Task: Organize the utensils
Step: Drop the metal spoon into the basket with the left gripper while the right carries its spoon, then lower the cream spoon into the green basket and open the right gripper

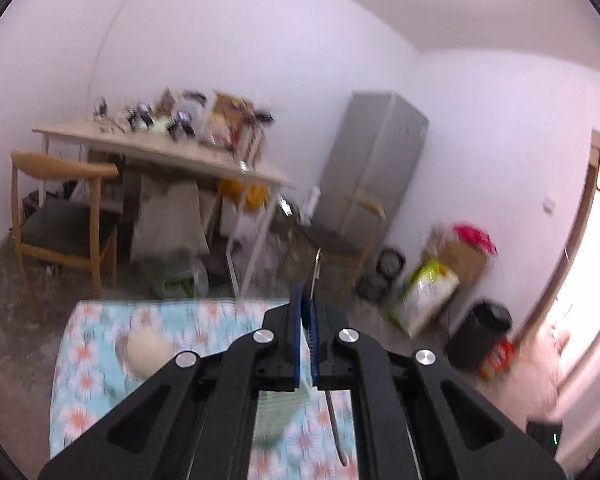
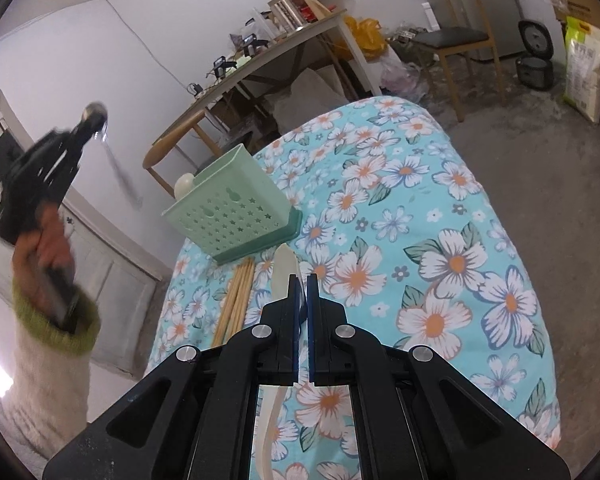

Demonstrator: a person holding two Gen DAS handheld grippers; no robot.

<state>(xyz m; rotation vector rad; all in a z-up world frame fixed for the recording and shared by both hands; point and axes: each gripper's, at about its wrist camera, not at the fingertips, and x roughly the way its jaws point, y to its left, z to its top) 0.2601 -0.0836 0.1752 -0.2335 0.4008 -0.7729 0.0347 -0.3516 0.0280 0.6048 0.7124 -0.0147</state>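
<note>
I see a metal spoon (image 2: 100, 120) pinched in my left gripper (image 1: 307, 304), lifted high above the worktop (image 2: 480, 208) with the flower cloth; it looks blurry, so I think it is a spoon. My right gripper (image 2: 303, 292) has its fingers pressed together, holding nothing that I can see. Under it lies a cream spatula (image 2: 282, 276). Beside that lie wooden chopsticks (image 2: 236, 300). Just past them stands a green holder (image 2: 236, 208).
</note>
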